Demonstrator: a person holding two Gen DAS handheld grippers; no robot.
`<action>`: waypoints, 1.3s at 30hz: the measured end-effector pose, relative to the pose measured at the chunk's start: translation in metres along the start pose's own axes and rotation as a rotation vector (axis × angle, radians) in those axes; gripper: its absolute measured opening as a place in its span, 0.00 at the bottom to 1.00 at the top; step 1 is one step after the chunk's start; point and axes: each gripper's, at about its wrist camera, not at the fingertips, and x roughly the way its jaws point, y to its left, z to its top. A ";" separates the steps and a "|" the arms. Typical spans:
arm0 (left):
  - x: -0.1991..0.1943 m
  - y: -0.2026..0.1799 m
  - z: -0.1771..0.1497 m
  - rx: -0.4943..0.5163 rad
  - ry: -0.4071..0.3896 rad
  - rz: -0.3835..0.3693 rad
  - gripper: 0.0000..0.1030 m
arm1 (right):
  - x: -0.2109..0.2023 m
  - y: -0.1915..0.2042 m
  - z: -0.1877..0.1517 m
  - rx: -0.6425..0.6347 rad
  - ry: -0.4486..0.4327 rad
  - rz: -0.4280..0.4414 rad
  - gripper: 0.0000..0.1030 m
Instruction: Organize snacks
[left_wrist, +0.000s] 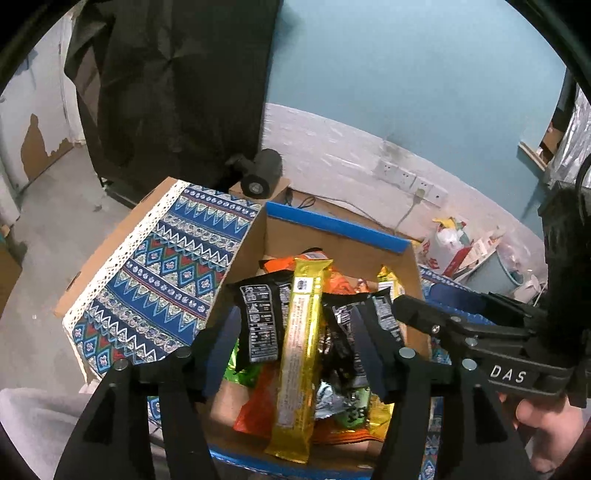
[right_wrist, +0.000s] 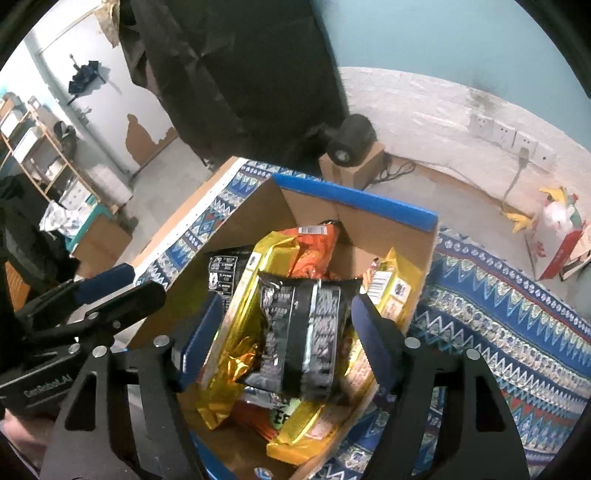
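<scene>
Both grippers hung over the box (right_wrist: 388, 210), angled down into it. Left gripper (left_wrist: 295, 354) had its fingers spread around a gold bar (left_wrist: 299, 354), not pinching it; right gripper (right_wrist: 284, 339) stood spread either side of a black packet (right_wrist: 303, 332), pads clear. Snacks apparently just dropped in; next likely meant withdrawing and fetching another, if any remained.

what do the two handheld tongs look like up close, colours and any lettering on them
Both are matte black plastic frames with angular cut-outs and round silver rivets at the pivots. The left tongs and the right tongs end in flat blue-padded fingers. One body carries a white "DAS" label, the other pale "Gen Robot.AI" lettering. A grey sleeve shows at the lower left.
</scene>
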 end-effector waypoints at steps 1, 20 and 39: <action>-0.002 0.000 0.000 0.001 -0.004 -0.001 0.65 | -0.004 -0.001 0.000 -0.002 -0.010 -0.011 0.71; -0.038 -0.019 0.004 0.040 -0.097 -0.014 0.78 | -0.078 -0.013 -0.006 0.018 -0.138 -0.074 0.74; -0.051 -0.063 -0.003 0.192 -0.161 0.009 0.92 | -0.108 -0.039 -0.022 0.031 -0.168 -0.155 0.74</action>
